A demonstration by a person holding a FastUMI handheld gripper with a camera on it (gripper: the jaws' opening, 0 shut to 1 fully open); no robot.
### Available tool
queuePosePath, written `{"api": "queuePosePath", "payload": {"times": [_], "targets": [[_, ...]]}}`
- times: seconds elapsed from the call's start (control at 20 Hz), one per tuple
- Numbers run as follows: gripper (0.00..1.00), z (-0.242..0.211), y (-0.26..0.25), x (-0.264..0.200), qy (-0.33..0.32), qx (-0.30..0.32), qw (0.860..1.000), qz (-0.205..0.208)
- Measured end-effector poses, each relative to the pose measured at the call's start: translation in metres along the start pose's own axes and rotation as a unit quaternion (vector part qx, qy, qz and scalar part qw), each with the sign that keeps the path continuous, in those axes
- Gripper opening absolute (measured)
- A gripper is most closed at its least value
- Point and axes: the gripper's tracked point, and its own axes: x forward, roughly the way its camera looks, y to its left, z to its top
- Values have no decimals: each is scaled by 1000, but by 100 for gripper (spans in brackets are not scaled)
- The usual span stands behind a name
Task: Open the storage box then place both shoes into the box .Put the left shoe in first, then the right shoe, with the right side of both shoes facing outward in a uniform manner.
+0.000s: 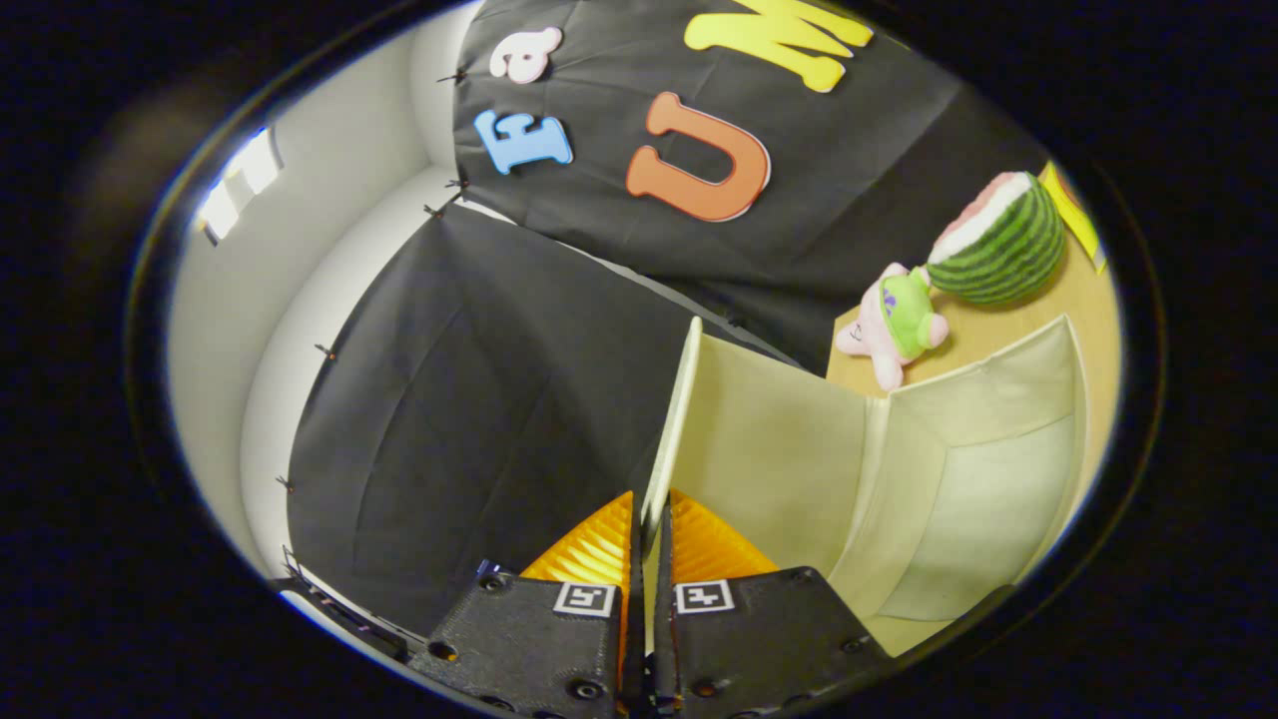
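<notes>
At the lower centre the gripper [650,529] is pinched narrow on the edge of the storage box's lid [671,429], which stands raised, so the box [983,479] at the lower right looks opened and apparently empty, with both shoes left to place.
</notes>
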Motion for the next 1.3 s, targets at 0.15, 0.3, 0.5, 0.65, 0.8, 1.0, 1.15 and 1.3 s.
{"api": "queuePosePath", "payload": {"times": [0.15, 0.3, 0.5, 0.65, 0.8, 1.0, 1.15, 1.3], "targets": [[57, -4, -8, -9, -25, -43, 997, -51], [100, -11, -23, -19, -11, -67, 992, -104], [100, -12, -46, -55, 1, -99, 983, -152], [100, -5, -73, -91, 6, -125, 972, -197], [100, 0, -112, -127, 14, -132, 960, -246], [100, -3, -180, -173, 49, -137, 936, -322], [100, -11, -218, -208, 76, -114, 921, -365], [100, -15, -251, -241, 96, -88, 910, -394]]}}
